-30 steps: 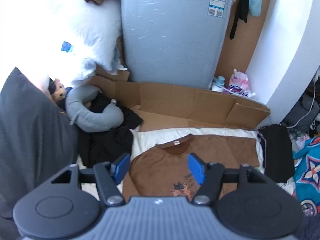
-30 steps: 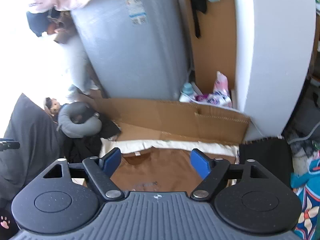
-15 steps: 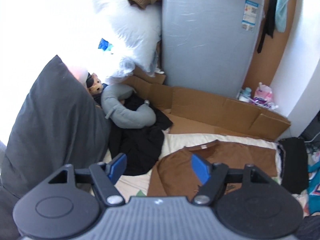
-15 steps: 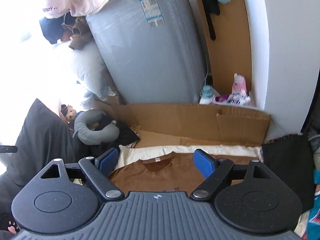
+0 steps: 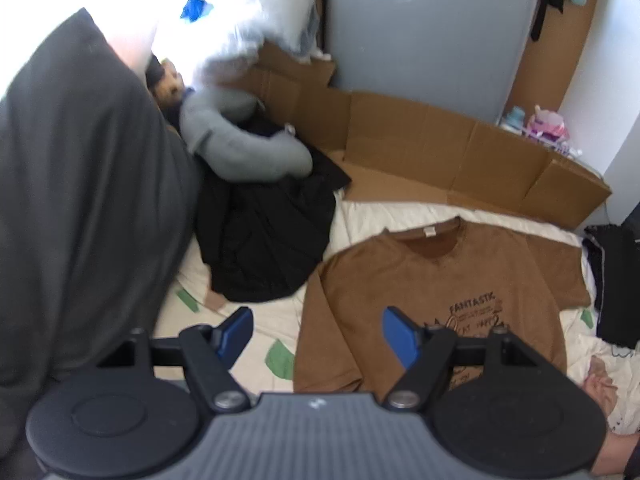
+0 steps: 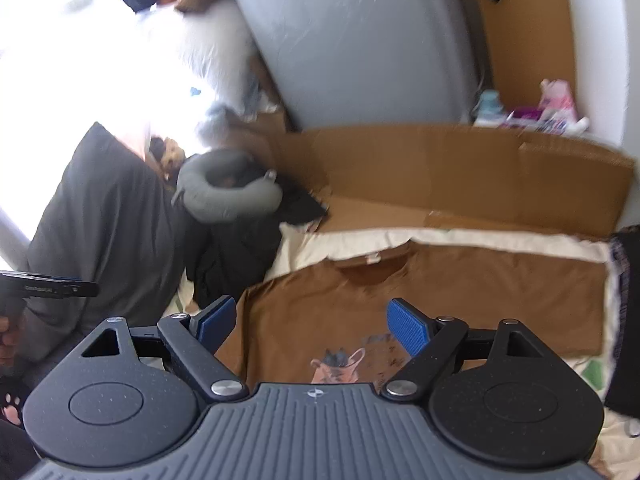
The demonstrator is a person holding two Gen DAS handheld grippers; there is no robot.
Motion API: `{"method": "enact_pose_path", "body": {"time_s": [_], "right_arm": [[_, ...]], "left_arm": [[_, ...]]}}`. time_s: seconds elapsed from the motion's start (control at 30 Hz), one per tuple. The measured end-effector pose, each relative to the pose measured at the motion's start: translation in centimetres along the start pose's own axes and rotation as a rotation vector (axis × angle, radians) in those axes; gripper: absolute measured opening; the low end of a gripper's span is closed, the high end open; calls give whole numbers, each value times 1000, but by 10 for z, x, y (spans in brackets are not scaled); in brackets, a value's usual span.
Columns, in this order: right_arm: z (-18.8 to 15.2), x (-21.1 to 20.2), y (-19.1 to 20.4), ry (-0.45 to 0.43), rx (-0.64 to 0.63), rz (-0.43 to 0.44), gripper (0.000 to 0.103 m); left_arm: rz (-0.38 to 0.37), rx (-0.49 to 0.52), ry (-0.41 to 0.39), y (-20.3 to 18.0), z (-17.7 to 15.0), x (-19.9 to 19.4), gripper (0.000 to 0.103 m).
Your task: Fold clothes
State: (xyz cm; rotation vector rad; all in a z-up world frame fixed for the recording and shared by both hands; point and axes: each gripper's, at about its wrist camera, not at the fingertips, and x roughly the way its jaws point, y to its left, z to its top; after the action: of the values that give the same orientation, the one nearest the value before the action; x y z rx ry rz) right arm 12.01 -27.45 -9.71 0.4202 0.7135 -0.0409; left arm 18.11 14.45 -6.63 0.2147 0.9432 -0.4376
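Cream bedding [image 5: 384, 216], perhaps a mattress

Brown T-shirt [image 5: 420, 276] with dark print ahead of the gripper. Cream sheet [image 5: 280, 320] with green patches beneath. Black garment [image 5: 264, 240] and grey neck pillow [image 5: 244, 152] beyond-left. Tan cardboard [image 5: 440, 152] farther ahead. Blue gripper pads [image 5: 400, 336].

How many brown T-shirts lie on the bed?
1: the brown T-shirt lies flat on the cream sheet, right of the black garment. Others may be hidden.
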Motion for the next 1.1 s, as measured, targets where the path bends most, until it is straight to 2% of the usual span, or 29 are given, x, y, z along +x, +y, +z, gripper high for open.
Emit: {"method": "enact_pose_path", "body": {"time_s": [0.07,0.17,0.27,0.43,0.6,0.73,0.83,1.0,1.1], "right_arm": [[-13,24,2,17,-16,4,87],[-35,59,4,40,-25,17,87],[-55,89,5,65,-42,31,87],[-82,135,5,107,-64,39,87],[-107,175,3,165,-73,36,86],[-130,198,5,224,-103,41,86],[-142,207,8,254,-122,33,86],[-156,216,11,288,-161,-4,87],[-162,217,10,298,-146,8,87]], "left_arm": [[-32,25,6,-1,-13,22,74],[-50,3,24,-2,-32,56,73],[-31,-31,26,-1,-48,88,69],[-19,-53,20,2,-65,127,69],[-39,-79,15,-2,-76,160,69],[-57,-104,-2,-10,-87,178,69],[-66,-103,-11,-18,-95,190,61],[-67,-65,-7,-28,-113,206,59],[-65,-51,25,-31,-125,217,56]]}}
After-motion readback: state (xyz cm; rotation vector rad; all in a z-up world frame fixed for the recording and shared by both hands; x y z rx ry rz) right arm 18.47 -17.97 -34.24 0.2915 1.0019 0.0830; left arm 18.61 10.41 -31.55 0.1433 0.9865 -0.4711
